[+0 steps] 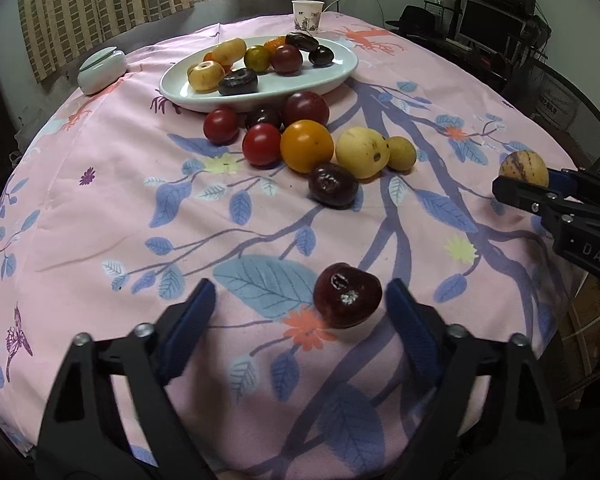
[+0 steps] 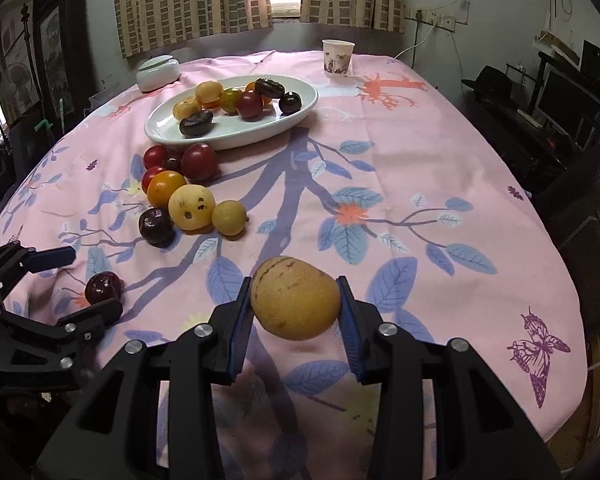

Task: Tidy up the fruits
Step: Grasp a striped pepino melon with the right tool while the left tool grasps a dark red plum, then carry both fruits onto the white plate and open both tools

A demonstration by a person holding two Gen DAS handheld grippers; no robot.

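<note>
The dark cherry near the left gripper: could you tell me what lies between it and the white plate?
In the left wrist view, a cluster of loose fruit lies between the dark cherry and the white plate.

Glossy ceramic plate (image 1: pixel 332 80) — matt printed cloth (image 1: pixel 100 208).

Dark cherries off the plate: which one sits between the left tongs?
The lone cherry nearest the camera, between the open left tongs but not gripped. The other lies farther off, against the yellow fruit.
</note>
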